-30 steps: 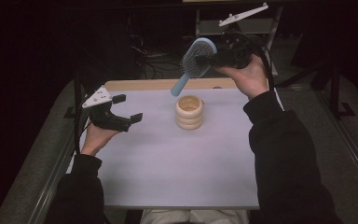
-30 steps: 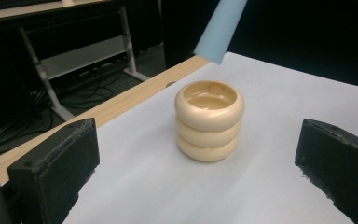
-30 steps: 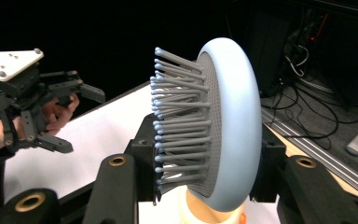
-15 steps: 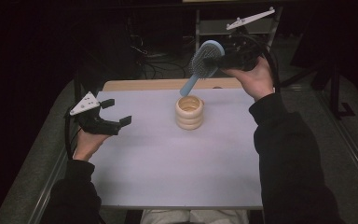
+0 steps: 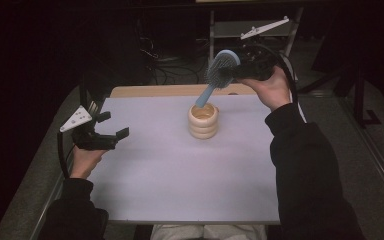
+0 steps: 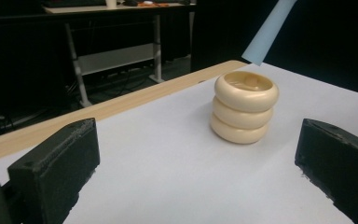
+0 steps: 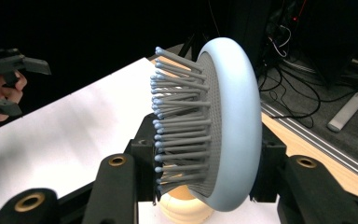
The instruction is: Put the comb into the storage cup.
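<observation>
A light-blue hairbrush (image 5: 219,75) with grey bristles hangs head up over the table's far side. My right gripper (image 5: 237,71) is shut on the brush head (image 7: 214,126). The handle tip (image 6: 266,35) points down at the hollow top of a cream holder (image 5: 203,120) made of three stacked rings (image 6: 244,107). The tip is just above its rim. My left gripper (image 5: 112,125) is open and holds nothing, low over the table's left edge, well left of the holder. Its two jaws frame the holder in the left gripper view.
The white table top (image 5: 170,175) has a wooden strip (image 5: 170,91) along its far edge. Cables (image 5: 172,67) and a metal desk frame (image 5: 250,30) lie on the dark floor behind. The person's dark sleeve (image 5: 305,170) covers the right side.
The right gripper has carried the brush down and left, so the handle tip now hangs over the holder's opening. The left gripper has drifted a little toward the person, still open.
</observation>
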The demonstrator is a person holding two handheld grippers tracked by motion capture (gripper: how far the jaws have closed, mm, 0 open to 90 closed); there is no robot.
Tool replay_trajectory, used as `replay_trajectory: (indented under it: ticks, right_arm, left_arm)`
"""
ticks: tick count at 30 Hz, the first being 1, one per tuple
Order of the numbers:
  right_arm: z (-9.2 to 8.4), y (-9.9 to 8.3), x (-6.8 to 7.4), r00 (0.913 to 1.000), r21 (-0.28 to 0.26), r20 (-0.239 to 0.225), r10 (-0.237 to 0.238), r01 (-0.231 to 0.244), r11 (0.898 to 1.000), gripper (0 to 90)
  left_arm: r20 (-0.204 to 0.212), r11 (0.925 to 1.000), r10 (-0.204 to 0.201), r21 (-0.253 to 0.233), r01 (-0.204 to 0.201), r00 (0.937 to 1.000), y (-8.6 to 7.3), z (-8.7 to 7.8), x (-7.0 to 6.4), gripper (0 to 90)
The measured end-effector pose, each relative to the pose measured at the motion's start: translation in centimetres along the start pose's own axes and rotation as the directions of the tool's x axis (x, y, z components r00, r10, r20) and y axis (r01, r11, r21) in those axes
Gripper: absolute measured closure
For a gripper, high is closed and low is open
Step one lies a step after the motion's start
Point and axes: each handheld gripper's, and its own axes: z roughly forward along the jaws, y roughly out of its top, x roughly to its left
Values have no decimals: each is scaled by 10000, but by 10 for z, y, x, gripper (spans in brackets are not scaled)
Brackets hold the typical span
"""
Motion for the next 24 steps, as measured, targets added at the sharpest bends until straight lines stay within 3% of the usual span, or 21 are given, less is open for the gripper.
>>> replay_trajectory:
  ticks: [7,12,24]
  right_arm:
    - [9,-6,-2,10000,167,4,15,-15,9999,537]
    - [15,-11,-4,10000,300,48,15,-16,9995,537]
    - [28,-24,-9,10000,613,85,45,-50,9981,536]
  left_arm:
    - [-183,9997,-220,43,221,9996,-11,-6,6,0]
    - [-142,9988,-437,-246,434,9989,-18,-10,8,0]
    - [-270,9960,-811,-392,800,9963,-30,-18,11,0]
